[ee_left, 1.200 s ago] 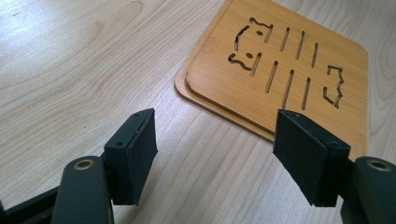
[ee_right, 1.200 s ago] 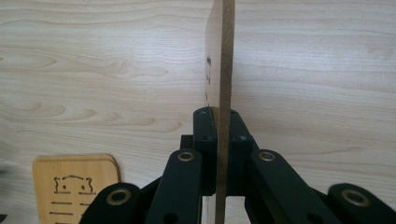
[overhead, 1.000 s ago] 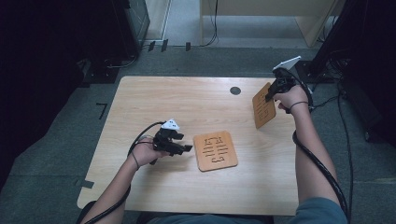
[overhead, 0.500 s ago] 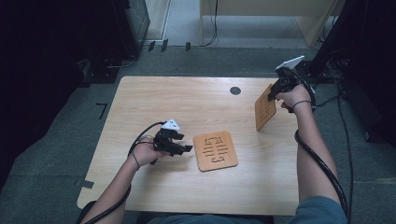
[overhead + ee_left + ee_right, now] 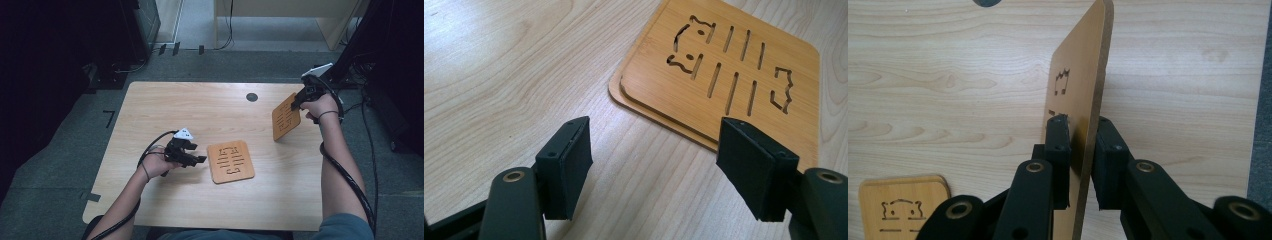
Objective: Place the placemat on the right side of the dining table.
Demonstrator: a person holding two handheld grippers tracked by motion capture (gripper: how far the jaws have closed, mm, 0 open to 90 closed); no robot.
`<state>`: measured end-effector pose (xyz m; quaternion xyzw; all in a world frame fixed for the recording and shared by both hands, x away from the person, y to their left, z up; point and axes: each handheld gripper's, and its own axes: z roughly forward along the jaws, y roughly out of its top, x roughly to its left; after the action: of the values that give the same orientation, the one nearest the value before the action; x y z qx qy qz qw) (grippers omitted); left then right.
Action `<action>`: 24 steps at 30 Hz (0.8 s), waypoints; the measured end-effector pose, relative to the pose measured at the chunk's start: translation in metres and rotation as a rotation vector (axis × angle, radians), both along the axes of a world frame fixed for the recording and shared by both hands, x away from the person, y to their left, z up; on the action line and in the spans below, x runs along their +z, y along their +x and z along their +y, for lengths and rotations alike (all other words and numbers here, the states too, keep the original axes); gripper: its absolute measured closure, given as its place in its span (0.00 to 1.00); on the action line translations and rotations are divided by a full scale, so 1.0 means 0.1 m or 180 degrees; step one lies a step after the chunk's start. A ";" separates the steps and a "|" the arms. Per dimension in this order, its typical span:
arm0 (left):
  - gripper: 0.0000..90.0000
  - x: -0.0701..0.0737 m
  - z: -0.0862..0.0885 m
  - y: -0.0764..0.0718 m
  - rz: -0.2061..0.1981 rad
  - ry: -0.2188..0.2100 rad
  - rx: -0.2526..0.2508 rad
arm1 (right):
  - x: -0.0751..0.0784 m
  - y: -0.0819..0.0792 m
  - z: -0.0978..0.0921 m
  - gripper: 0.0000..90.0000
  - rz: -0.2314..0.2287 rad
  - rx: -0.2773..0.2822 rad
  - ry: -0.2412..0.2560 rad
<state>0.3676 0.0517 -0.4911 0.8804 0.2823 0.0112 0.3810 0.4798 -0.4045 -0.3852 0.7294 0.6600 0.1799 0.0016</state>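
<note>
Right gripper view: right claw [image 5: 1080,150] clenched on an upright wooden trivet [image 5: 1083,70]; a thin grip could let it twist. Left claw [image 5: 654,165] gapes beside the flat stack [image 5: 724,65], centre frame.

Tan slotted coasters [image 5: 230,161] on a pale woodgrain table [image 5: 170,110].

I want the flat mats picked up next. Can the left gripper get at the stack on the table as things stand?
Probably yes: the left gripper is open and aimed at the near corner of the flat stack of mats, with bare table between them and nothing on top.
</note>
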 end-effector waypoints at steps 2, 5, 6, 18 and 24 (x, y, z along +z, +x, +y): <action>0.32 0.00 0.00 0.00 0.0000 0.0001 0.0001 | -0.02 -0.01 -0.03 0.89 -0.0001 -0.0022 0.0021; 0.32 0.00 0.00 0.00 0.0000 0.0001 0.0000 | -0.04 -0.03 -0.06 0.88 -0.0003 -0.0040 0.0022; 0.33 0.00 0.00 0.00 0.0001 -0.0001 0.0002 | -0.05 -0.04 -0.07 0.88 -0.0003 -0.0048 0.0027; 0.33 -0.01 0.00 0.00 -0.0006 0.0005 0.0001 | -0.18 -0.09 -0.15 0.84 -0.0008 -0.0130 0.0109; 0.32 -0.01 0.00 0.00 -0.0011 0.0006 0.0001 | -0.24 -0.13 -0.22 0.83 -0.0025 -0.0217 0.0159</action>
<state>0.3679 0.0514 -0.4916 0.8807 0.2817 0.0131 0.3807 0.4663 -0.4270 -0.4090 0.7506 0.6300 0.1991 -0.0079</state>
